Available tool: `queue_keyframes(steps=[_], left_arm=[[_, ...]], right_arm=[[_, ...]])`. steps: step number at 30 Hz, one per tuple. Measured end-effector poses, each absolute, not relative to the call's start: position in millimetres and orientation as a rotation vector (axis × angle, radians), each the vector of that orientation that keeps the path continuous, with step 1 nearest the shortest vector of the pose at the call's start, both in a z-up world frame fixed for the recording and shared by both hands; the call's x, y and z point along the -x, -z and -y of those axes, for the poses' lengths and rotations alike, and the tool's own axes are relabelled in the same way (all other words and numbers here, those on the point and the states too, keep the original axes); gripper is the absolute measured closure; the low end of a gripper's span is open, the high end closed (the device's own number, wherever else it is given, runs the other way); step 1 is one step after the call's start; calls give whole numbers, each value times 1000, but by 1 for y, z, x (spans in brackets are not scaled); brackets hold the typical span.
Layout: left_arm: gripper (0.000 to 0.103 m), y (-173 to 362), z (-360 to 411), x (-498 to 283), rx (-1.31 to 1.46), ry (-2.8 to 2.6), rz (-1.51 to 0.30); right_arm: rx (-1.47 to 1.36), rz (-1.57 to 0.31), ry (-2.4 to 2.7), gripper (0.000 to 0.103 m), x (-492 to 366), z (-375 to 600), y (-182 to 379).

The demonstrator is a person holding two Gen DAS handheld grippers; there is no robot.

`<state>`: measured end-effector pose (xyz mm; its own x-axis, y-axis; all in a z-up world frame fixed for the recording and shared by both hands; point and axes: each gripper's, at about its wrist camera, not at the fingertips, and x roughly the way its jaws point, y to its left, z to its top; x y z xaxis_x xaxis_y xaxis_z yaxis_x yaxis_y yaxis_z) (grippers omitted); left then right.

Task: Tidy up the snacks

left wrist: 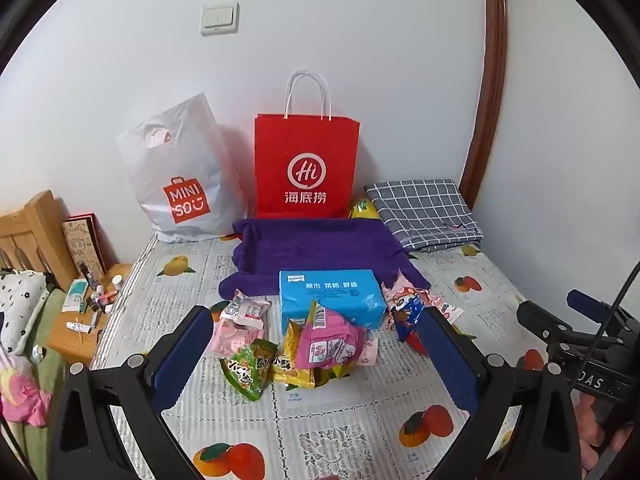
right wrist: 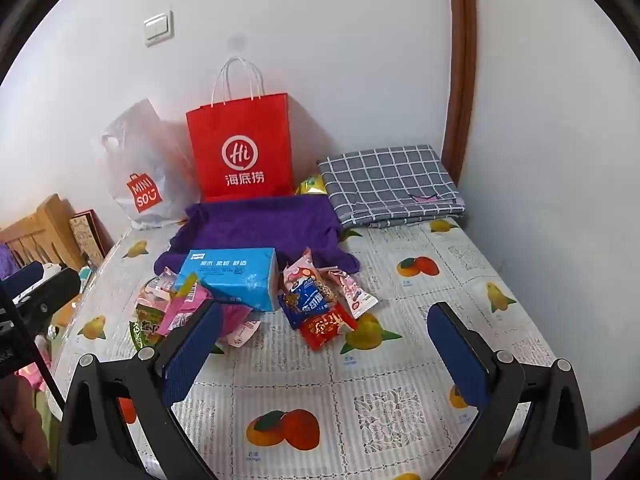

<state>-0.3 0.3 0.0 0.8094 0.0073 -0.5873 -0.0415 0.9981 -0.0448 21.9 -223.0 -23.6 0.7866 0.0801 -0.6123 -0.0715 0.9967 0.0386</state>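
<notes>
A pile of snack packets lies on the fruit-print tablecloth [left wrist: 340, 432] around a blue tissue pack [left wrist: 332, 298]. In the left wrist view a pink packet [left wrist: 330, 340], a green one [left wrist: 246, 368] and a yellow one [left wrist: 294, 364] lie just past my left gripper [left wrist: 316, 320], which is open and empty above them. In the right wrist view a red packet [right wrist: 326, 324], a blue packet [right wrist: 308, 300] and a pink stick packet [right wrist: 354, 290] lie ahead of my right gripper [right wrist: 326, 312], which is also open and holds nothing. The tissue pack [right wrist: 230, 276] is to their left.
Behind the pile lies a purple cloth [left wrist: 316, 244]. A red paper bag [left wrist: 306, 168] and a white plastic bag [left wrist: 180, 176] lean on the wall. A folded grey checked cloth [left wrist: 424, 212] lies at the back right. A cluttered nightstand [left wrist: 92, 308] stands to the left.
</notes>
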Motion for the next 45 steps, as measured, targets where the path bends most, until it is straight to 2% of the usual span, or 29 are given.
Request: queue_keyframes(steps=[7,45], left_arm=[[1,5,7,8,96,-19,-587],[1,11,-2,5,113,-7,-632]], right_arm=[[-5,-663,-89,2,-16,221,20],[-38,-677,-107,2,-15,217,23]])
